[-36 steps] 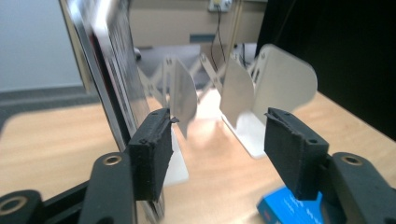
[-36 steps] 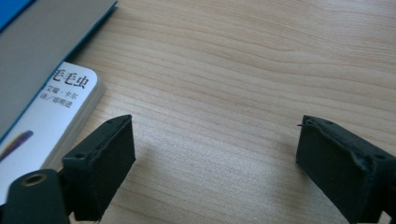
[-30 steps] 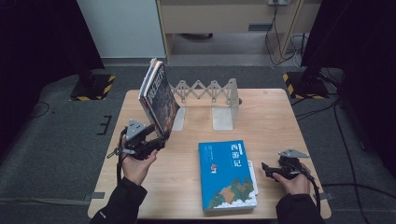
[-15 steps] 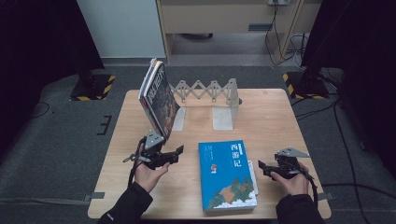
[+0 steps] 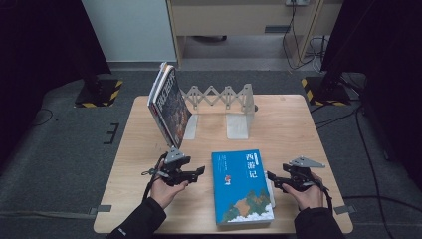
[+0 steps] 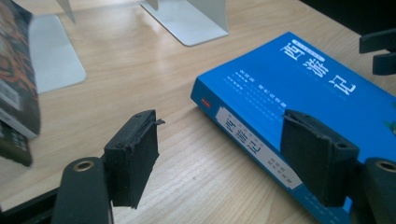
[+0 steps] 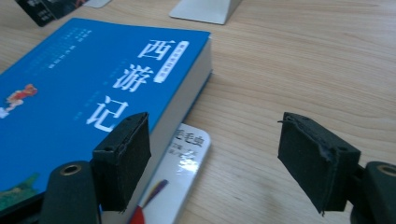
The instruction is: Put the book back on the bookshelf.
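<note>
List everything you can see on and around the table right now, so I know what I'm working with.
Blue book: one, blue cover, lying flat at the table's near middle.
White book: one, white cover, partly under the blue book's right edge.
Leaning books: two or so, dark covers, tilted at the rack's left end.
Expanding book rack: one, grey metal, far middle of table.
Table: one, light wood.
Left gripper: black, open, left of the blue book.
Right gripper: black, open, right of it.
</note>
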The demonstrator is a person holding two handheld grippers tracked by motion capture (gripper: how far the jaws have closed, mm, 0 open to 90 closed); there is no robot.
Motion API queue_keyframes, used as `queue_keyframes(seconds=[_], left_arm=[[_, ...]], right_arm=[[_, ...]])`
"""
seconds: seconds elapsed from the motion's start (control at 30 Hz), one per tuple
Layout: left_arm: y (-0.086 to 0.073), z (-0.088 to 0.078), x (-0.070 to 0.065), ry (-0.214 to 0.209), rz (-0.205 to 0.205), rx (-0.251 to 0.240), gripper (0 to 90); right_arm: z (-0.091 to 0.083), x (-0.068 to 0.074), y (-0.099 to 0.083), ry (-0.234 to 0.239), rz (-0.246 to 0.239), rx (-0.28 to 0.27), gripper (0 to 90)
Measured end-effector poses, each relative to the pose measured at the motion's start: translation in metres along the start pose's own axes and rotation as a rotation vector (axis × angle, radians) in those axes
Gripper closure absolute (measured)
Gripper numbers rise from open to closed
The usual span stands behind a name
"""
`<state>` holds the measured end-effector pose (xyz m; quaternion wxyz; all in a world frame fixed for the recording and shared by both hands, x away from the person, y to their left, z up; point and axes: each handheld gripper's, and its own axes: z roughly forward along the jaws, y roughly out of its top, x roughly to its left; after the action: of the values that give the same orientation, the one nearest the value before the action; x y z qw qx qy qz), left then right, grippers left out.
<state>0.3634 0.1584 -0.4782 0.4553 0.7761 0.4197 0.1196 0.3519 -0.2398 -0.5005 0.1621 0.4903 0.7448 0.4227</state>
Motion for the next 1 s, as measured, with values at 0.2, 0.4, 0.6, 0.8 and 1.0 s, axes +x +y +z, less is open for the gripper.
queue_keyframes(seconds=[0.2,0.4,0.6,0.8,1.0], left_arm=[[-0.003,0.016,-0.004,-0.028,-0.027,0.023,26.5],[-0.006,0.031,-0.01,-0.044,-0.073,0.063,23.9],[-0.009,0.042,-0.015,-0.065,-0.097,0.107,21.9],[-0.012,0.052,-0.018,-0.109,-0.114,0.115,18.4],[-0.014,0.06,-0.021,-0.151,-0.137,0.112,13.9]], right_arm=[[0.005,0.009,0.004,0.048,0.013,0.001,24.4],[0.012,0.016,0.005,0.083,0.015,0.029,26.7],[0.019,0.022,0.005,0.126,0.012,0.065,29.7],[0.023,0.024,0.004,0.159,0.03,0.088,33.3],[0.026,0.025,0.004,0.185,0.06,0.095,36.5]])
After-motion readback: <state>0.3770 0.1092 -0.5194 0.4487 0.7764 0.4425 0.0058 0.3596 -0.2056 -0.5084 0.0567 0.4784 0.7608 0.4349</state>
